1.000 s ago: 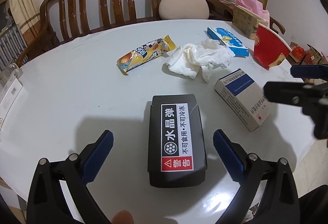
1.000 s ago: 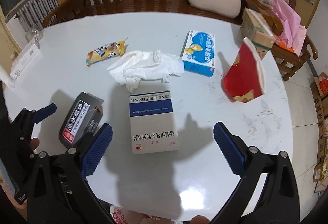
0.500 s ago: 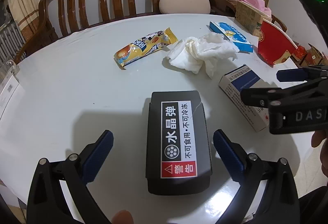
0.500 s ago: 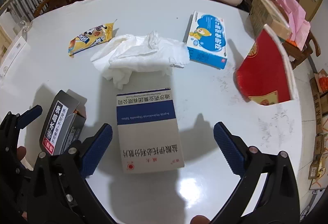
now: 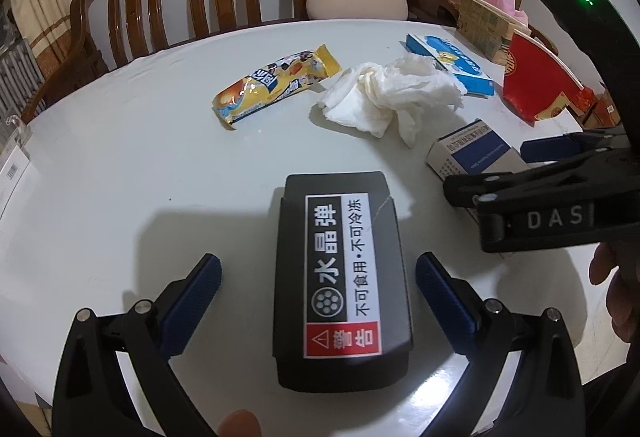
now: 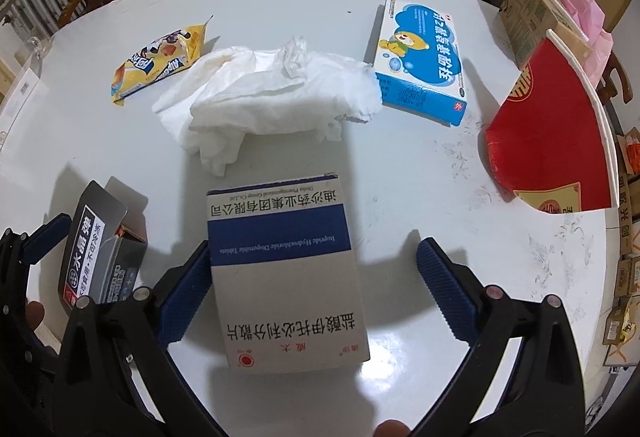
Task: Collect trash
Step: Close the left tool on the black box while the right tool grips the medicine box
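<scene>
Big white bench [image 5: 120,165] fills both views, litter scattered across it. At the far right edge stands a red carton [image 6: 548,129], upright and fanned open. Mid-bench lies a crumpled white tissue [image 6: 272,93], a blue cartoon box [image 6: 420,65] touching its right side and a yellow snack wrapper [image 6: 160,61] just beside its left.

Closer in, the action. The right gripper [image 6: 312,285] is spread wide around a blue-and-white medicine box [image 6: 284,277] lying flat; the left pad looks to be touching the box's edge, the right pad stands well clear. The left gripper [image 5: 318,281] is spread too, straddling a black box [image 5: 342,277] with a red warning label, both pads off its sides. In the right wrist view that black box shows an end flap lifted.

So this looks like the approach to the first pickups, nothing lifted yet. Next move, I'd say: centre each box between the pads, then squeeze on the long sides. Cardboard is light and may skid on the glossy bench if one pad lands first.
</scene>
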`<state>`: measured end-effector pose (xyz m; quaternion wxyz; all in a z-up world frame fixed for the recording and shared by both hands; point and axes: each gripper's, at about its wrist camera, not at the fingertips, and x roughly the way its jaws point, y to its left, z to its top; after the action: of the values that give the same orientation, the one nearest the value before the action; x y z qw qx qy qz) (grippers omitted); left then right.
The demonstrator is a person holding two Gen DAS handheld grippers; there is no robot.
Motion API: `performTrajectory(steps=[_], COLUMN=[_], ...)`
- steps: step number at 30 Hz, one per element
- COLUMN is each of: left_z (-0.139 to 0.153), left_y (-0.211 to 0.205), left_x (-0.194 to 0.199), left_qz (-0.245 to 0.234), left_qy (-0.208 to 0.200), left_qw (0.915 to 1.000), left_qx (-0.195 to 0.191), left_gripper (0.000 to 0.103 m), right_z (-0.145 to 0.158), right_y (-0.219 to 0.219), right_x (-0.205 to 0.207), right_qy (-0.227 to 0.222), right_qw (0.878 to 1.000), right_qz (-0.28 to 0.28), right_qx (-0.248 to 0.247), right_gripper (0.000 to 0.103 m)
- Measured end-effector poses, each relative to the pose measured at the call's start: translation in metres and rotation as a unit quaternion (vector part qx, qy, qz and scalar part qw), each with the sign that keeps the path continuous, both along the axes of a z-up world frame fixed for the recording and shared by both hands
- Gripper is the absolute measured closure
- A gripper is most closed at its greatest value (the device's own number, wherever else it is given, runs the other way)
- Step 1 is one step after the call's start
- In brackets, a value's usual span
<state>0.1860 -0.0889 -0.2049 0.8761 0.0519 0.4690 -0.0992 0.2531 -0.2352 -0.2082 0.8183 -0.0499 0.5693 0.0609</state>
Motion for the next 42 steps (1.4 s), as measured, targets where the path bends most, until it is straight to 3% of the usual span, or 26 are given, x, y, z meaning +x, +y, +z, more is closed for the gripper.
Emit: performTrajectory(steps=[9,13,18,21,42], left_z=[0.000,0.003,0.005,0.007,0.019], left_y=[-0.003,-0.004,-0.005,-0.006,0.004], left_x=[0.000,-0.003,-0.005,-0.006,-0.015], left_qz=[0.001,-0.001,-0.002,-0.005,-0.011], left_qy=[-0.001,-0.005,-0.007,-0.008,-0.017], left_qw=[1.0000,1.0000,0.9999,0.9999,0.9994], left_qx=[-0.004,-0.006,-0.008,-0.008,-0.030], left_gripper=[0.010,0.023,0.035,0.052,0.052], right_z=[0.000,0.001,0.007,0.009,0.019], right_y=[0.004,0.005,0.012,0.016,0.020], right_x=[-0.001,-0.007,-0.015,-0.017,-0.021], right_qy=[-0.004,-0.011,-0.016,-0.020,-0.033], right_qw=[1.000,1.000,0.999,0.999,0.999], right_qz=[0.010,0.016,0.031,0.032,0.008], right_qx=[-0.001,0.001,0.002,0.001,0.002], right_gripper=[0.007,0.011,0.031,0.043,0.044])
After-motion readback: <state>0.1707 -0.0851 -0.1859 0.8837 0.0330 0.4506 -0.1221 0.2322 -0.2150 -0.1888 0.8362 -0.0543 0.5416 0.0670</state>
